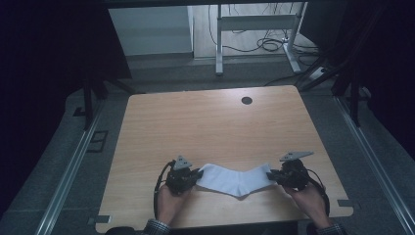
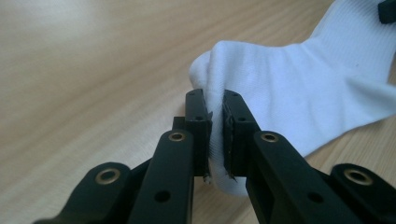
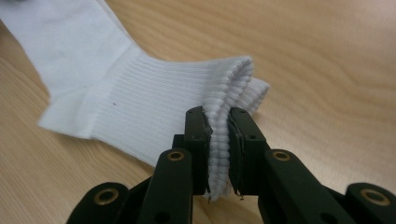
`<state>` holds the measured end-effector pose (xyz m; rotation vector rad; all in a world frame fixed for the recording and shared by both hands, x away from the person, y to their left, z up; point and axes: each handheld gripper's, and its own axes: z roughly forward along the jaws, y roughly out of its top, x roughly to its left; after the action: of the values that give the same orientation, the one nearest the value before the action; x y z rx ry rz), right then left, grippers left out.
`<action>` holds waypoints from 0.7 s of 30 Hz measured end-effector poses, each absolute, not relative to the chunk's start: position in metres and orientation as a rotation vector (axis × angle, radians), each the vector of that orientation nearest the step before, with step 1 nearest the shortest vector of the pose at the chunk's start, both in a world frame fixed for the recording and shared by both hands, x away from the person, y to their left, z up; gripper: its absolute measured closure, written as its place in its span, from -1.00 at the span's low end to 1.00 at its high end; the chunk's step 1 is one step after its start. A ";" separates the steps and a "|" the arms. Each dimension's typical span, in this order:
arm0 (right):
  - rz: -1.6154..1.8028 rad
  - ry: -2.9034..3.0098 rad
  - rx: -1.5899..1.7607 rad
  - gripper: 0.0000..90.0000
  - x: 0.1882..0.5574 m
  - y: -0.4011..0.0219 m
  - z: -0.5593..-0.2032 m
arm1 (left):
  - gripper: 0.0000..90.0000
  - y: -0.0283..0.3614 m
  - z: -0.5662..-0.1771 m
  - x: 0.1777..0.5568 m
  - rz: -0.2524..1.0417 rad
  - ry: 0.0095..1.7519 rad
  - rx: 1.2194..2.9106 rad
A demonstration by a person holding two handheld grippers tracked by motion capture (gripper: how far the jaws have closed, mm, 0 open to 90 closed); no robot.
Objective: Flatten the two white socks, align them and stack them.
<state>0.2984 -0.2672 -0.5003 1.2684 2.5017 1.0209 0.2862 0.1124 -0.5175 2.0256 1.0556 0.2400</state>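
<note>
Grippers both clamped on the white sock, which lies flat on the wooden table near the person's edge, stretched betw. the two hands. Left gripper: jaws nearly together, pads pinching a bunched fold of fabric at the toe end w/ only the cloth's thickness betw. them; right gripper: same narrow gap, pads pressing on the ribbed cuff, its folded layers gathered betw. them. Farther back, tabletop is bare wood up to a dark round hole near the far edge.
</note>
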 end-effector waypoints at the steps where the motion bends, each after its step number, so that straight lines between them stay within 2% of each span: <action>1: 1.024 2.499 1.266 0.73 0.299 -0.266 -0.498 | 0.84 0.113 -0.515 0.287 0.244 1.057 2.023; 10: 1.044 2.454 1.202 0.73 0.320 -0.256 -0.467 | 0.83 0.121 -0.487 0.310 0.323 1.050 2.014; 21: 1.038 2.397 1.194 0.73 0.365 -0.243 -0.451 | 0.83 0.123 -0.466 0.353 0.397 1.093 2.012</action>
<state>0.3648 -0.2425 -0.4515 1.1941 2.3973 1.0380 0.3529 0.1229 -0.4657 2.0125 1.0926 0.3971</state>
